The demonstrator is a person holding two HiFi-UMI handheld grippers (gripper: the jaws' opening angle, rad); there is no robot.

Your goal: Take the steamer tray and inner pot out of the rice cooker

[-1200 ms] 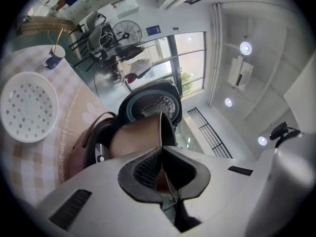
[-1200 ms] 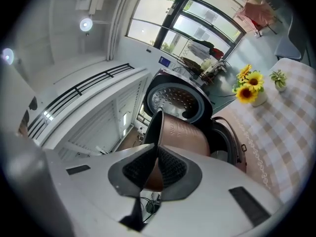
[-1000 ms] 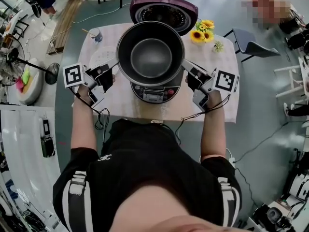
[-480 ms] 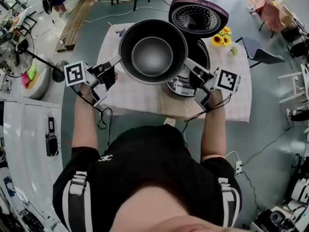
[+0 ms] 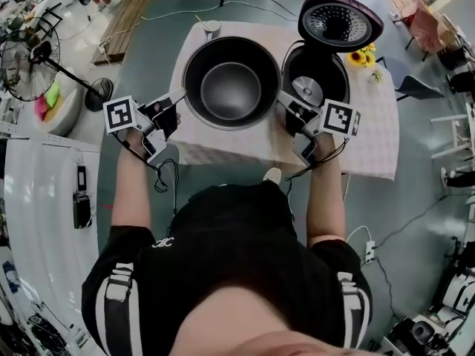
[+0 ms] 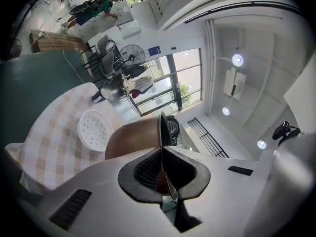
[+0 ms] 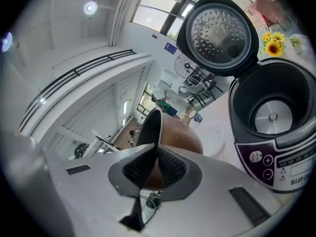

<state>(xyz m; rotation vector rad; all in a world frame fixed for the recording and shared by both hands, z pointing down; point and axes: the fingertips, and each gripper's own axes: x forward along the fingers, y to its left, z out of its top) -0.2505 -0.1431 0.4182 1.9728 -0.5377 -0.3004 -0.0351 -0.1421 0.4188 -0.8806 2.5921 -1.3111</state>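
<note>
The dark metal inner pot (image 5: 232, 82) hangs in the air over the left half of the checked table (image 5: 371, 139), beside the rice cooker (image 5: 315, 76). My left gripper (image 5: 182, 95) is shut on the pot's left rim and my right gripper (image 5: 280, 97) on its right rim. In the left gripper view the jaws (image 6: 162, 149) pinch the thin rim, with the pot's brown wall (image 6: 131, 137) beyond. The right gripper view shows the same grip (image 7: 154, 154) on the pot (image 7: 180, 132). The white perforated steamer tray (image 6: 95, 130) lies on the cloth. The cooker (image 7: 276, 117) stands hollow, lid (image 7: 217, 31) raised.
A small cup (image 5: 212, 28) stands at the table's far edge, and sunflowers (image 5: 364, 55) sit behind the cooker. A standing fan (image 5: 30, 58) is on the floor at the left and a chair (image 5: 415, 87) at the right. Cables trail over the table's near edge.
Both grippers have carried the pot leftward, from above the cooker to over the table beside it. The cooker's bare cavity now shows at the pot's right.
</note>
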